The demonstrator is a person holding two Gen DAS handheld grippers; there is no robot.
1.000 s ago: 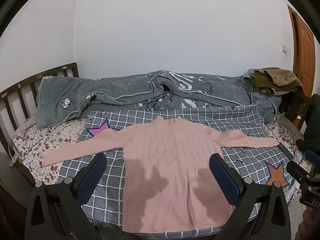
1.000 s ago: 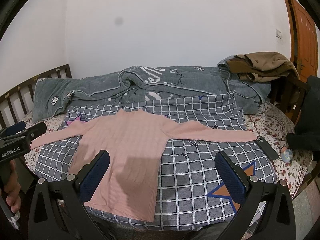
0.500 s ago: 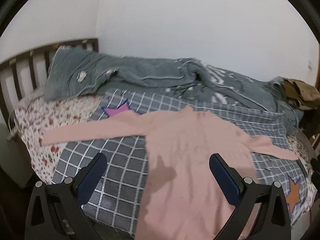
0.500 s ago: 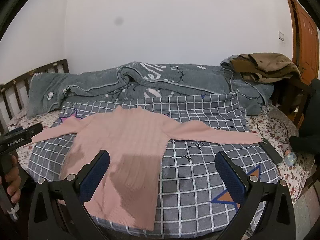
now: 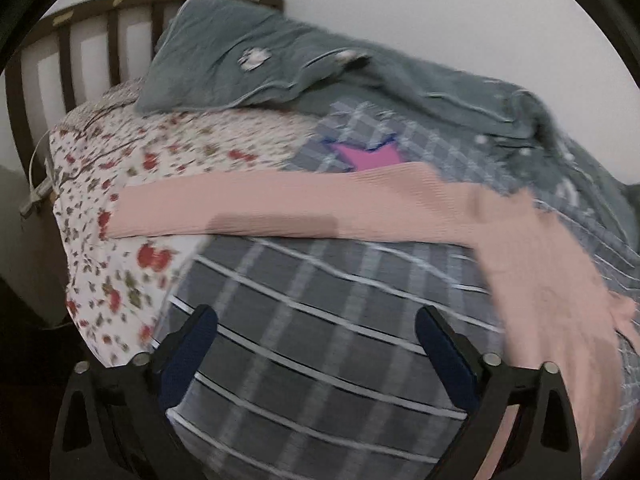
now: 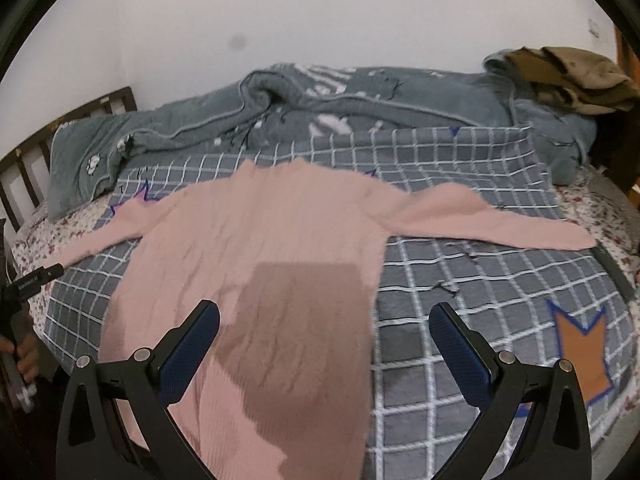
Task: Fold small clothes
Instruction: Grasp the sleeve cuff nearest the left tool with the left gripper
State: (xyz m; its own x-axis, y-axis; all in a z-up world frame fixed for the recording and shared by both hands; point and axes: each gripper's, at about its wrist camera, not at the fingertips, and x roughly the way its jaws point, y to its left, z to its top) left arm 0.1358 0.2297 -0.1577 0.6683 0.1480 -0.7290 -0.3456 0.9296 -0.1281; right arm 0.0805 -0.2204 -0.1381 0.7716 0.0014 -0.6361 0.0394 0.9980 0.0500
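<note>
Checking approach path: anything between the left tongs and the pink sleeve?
Only bare checked blanket between the left tongs and pink sleeve, in the left wrist view.

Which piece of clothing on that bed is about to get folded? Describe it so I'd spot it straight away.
Find the bed's grey checked blanket. Spread flat on it is a pink sweater, sleeves stretched out to both sides. It is the only pink garment; the brown clothes lie bunched at the far corner.

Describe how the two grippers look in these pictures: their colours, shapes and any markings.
The left gripper and the right gripper look alike: black angular frames with triangular cut-outs, silver round bolts at the joints, and long fingers faced with dark blue textured pads. Seen from the right wrist, the left one carries small white lettering, too small to read. No cables show.
</note>
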